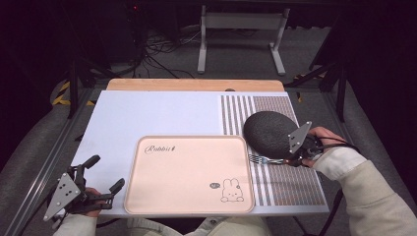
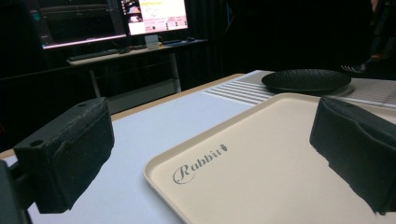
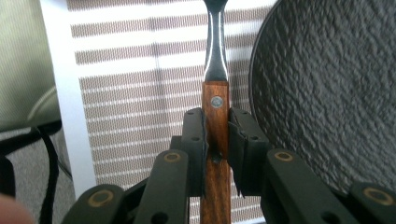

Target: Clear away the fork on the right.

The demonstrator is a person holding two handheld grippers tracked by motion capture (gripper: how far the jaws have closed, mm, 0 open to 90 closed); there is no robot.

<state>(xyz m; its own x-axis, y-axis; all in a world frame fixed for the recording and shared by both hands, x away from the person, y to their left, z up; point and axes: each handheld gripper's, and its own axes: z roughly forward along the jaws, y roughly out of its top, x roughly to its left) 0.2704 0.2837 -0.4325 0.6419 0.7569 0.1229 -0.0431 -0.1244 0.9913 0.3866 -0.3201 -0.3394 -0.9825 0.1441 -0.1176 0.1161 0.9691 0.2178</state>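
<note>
Landmark: the cream tray (image 1: 189, 174) printed with "Rabbit" and a small rabbit drawing, lying at the near middle of the bench (image 1: 147, 115)
Step in hand: the right gripper (image 1: 287, 160) carries a fork (image 1: 260, 159) just off the tray's right edge, over the striped placemat (image 1: 290, 182); this reads as the carrying part of a pick-and-place, with the fork already taken up
Right jaws: clamped on the fork's wooden handle (image 3: 215, 126), one pad on each side, just below the rivet; the steel neck runs on beyond the pads
Fork's place: right of the tray, tines pointing toward it, handle toward the person's right hand (image 1: 319, 142); whether the tines touch the mat cannot be told
Dark plate (image 1: 270, 133): on the placemat beyond the tray's far right corner, just beside the fork and partly behind the gripper
Left gripper (image 1: 101, 179): off the tray's near left corner, low by the bench edge
Left jaws: apart, nothing between them; the tray's near left corner and its lettering lie in the gap as seen along them
Tray's load: none, its surface bare
Next move, as judged: carry the fork to its resting spot, likely the tray or beside the plate, keeping it level and clear of the plate's rim, lower it flat, then part the jaws
Risk: the thin handle may twist in the pads if it is tipped
</note>
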